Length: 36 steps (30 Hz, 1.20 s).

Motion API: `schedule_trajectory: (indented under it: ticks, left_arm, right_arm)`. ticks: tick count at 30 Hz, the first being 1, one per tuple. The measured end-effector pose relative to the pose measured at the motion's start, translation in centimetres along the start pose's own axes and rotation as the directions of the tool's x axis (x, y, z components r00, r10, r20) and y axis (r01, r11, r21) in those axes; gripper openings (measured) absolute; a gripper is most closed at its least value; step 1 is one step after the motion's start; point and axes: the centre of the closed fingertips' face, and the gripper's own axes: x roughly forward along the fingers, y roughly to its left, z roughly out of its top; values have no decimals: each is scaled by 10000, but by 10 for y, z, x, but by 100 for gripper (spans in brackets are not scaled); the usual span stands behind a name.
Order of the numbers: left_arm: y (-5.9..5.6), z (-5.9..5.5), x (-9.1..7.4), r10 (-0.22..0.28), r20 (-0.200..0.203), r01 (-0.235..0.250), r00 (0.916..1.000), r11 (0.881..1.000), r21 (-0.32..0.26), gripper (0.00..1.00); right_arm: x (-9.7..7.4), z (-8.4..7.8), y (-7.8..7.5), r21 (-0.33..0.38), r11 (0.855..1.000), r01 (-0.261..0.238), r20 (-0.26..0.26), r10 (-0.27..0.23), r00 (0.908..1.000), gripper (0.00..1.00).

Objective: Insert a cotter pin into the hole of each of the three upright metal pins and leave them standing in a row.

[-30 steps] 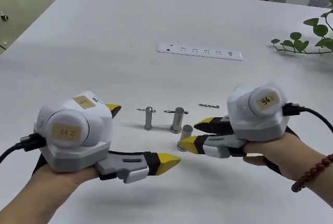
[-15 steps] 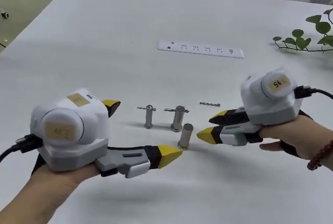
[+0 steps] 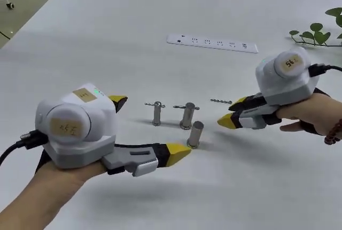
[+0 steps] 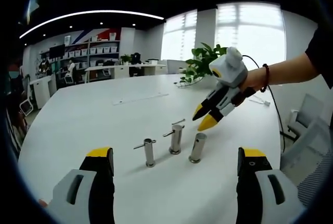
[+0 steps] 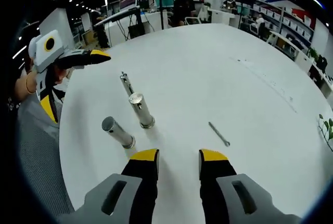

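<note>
- A white counter [image 3: 107, 37] carries three short, upright silver metal pins, which stand between the two hand-held grippers.
- The left-hand silver pin [image 3: 156, 114] has a thin wire cotter pin [image 3: 148, 104] through the hole near its top, sticking out sideways.
- The middle silver pin [image 3: 187, 116] stands beside it, with a second wire cotter pin [image 3: 177, 107] through its hole.
- The third silver pin [image 3: 195, 134] is bare. It stands just beside the middle one and nearer the person, out of line with the other two.
- A loose thin metal cotter pin [image 3: 220, 101] lies flat on the counter near the right claw's tips, touching nothing.
- The yellow-tipped left claw [image 3: 150, 125] is spread wide and empty, facing the three pins.
- The right claw [image 3: 231, 112] is narrowly parted and holds nothing.
- A long white power strip [image 3: 212, 43] lies farther back.
- A green leafy plant [image 3: 320, 32] sits at the far right.
</note>
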Motion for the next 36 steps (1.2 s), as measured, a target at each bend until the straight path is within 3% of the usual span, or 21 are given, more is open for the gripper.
schedule_trajectory:
  ticks: [14, 36]
  left_arm:
    - [1, 0, -1, 20, -7, -20, 10000, 10000, -21, 99]
    - [1, -1, 1, -70, -40, 70, 10000, 9999, -74, 99]
  right_arm:
    - [16, 3, -33, -735, 9971, 212, -904, -279, 9955, 24]
    - [35, -6, -69, -724, 9968, 331, -1562, -441, 9867, 13]
